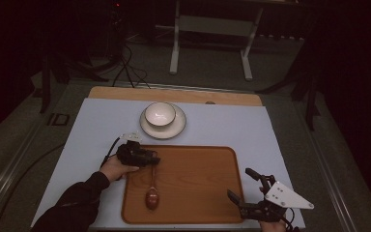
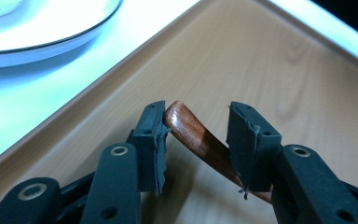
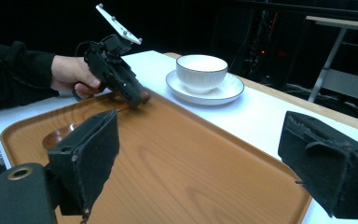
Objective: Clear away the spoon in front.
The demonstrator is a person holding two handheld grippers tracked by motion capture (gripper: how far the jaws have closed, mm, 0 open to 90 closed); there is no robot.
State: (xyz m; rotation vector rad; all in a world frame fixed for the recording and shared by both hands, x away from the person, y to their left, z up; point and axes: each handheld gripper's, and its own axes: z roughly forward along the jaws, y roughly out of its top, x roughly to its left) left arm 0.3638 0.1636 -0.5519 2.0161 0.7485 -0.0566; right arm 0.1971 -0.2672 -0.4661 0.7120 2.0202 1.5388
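Spoon (image 2: 191,133) handle lies between left gripper (image 2: 198,135) jaws on the tray (image 1: 198,164), one pad touching, a gap at the other; right gripper (image 1: 245,186) gapes at the tray's corner.

A dim room: grey floor (image 1: 207,67), a white-legged bench (image 1: 212,29) beyond the table, dark cables (image 1: 128,67) trailing.

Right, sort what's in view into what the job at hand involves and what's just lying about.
In the job, judging by the hands:
- left gripper, jaws around the handle end
- wooden spoon
- wooden tray under the spoon

Lying about, untouched:
- white bowl
- saucer under the bowl
- right gripper, open, holding nothing
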